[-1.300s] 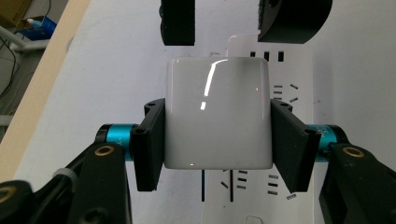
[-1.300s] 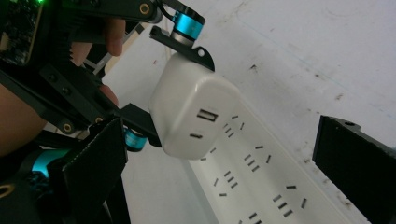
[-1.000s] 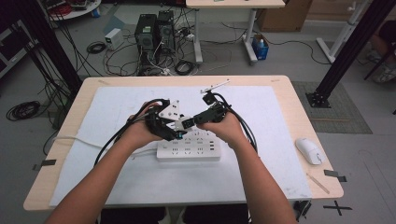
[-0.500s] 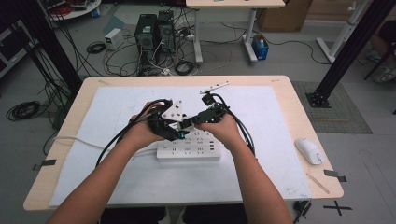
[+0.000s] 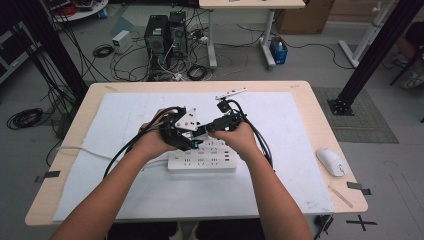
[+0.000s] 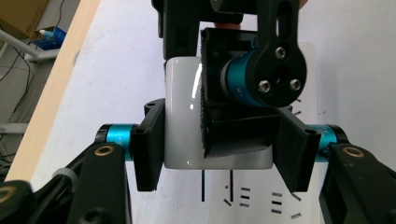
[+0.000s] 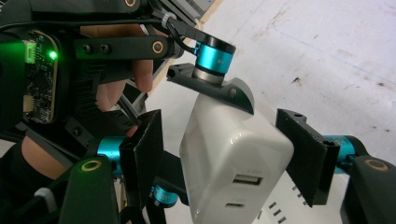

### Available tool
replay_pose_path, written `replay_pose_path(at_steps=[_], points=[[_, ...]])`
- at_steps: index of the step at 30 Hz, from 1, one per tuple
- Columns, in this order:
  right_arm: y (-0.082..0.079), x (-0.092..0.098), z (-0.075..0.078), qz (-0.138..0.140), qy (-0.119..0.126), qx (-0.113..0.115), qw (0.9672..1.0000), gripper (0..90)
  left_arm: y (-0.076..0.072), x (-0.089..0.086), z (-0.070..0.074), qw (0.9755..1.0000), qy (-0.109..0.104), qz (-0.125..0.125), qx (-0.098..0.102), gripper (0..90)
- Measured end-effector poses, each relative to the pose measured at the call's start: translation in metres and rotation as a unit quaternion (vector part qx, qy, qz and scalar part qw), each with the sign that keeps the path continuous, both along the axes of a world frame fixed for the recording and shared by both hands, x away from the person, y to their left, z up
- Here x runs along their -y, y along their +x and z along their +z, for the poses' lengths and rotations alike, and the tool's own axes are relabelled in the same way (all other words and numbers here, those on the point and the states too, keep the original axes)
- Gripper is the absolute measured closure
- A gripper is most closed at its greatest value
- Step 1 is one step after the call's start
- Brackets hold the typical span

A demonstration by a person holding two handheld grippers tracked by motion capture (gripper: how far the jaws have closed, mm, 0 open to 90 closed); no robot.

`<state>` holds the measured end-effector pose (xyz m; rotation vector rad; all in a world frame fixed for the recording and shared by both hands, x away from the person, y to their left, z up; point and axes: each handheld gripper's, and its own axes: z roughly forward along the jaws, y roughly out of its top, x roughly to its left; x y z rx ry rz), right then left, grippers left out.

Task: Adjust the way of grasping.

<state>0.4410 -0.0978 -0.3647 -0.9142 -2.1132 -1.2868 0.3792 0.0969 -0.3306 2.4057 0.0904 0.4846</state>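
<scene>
A white charger block (image 6: 182, 116) with two ports on its end face (image 7: 233, 154) hangs above a white power strip (image 5: 202, 160). My left gripper (image 6: 219, 144) is shut on it, its pads pressing the block's sides. My right gripper (image 7: 224, 158) comes at the block from the opposite side. Its jaws have just been closing and now straddle the block, with a gap still between the left pad (image 7: 142, 154) and the casing. In the high view the left gripper (image 5: 182, 132) and right gripper (image 5: 212, 127) meet nose to nose at the middle of the table.
A white mat (image 5: 300, 130) covers most of the wooden table (image 5: 325, 120). A white mouse (image 5: 331, 161) lies near the right edge. The power strip's cord (image 5: 80, 149) runs off to the left. Cables trail from both grippers.
Both hands have kept their place above the power strip. The high view is too small to show the jaws moving.
</scene>
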Motion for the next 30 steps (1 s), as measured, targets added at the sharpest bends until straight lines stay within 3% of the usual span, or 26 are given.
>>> replay_pose_path(at_steps=[11, 18, 21, 30], points=[[-0.0007, 0.0003, -0.0021, -0.003, 0.013, -0.009, 0.9999, 42.9, -0.0011, -0.0009, 0.0014, 1.0, 0.001, 0.002, 0.005, 42.5], [-0.0009, -0.0002, -0.0026, -0.008, 0.009, -0.013, 0.9998, 48.7, -0.002, -0.0018, 0.0024, 0.9999, 0.007, 0.0, 0.009, 42.5], [-0.0008, 0.001, -0.0029, -0.011, 0.011, -0.015, 0.9998, 55.2, -0.0021, -0.0019, 0.0016, 0.9999, 0.01, 0.001, 0.014, 42.5], [0.0008, 0.0014, -0.0063, -0.013, 0.019, -0.037, 0.9991, 60.5, -0.0019, -0.0007, -0.0001, 0.9995, 0.018, 0.003, 0.025, 42.1]])
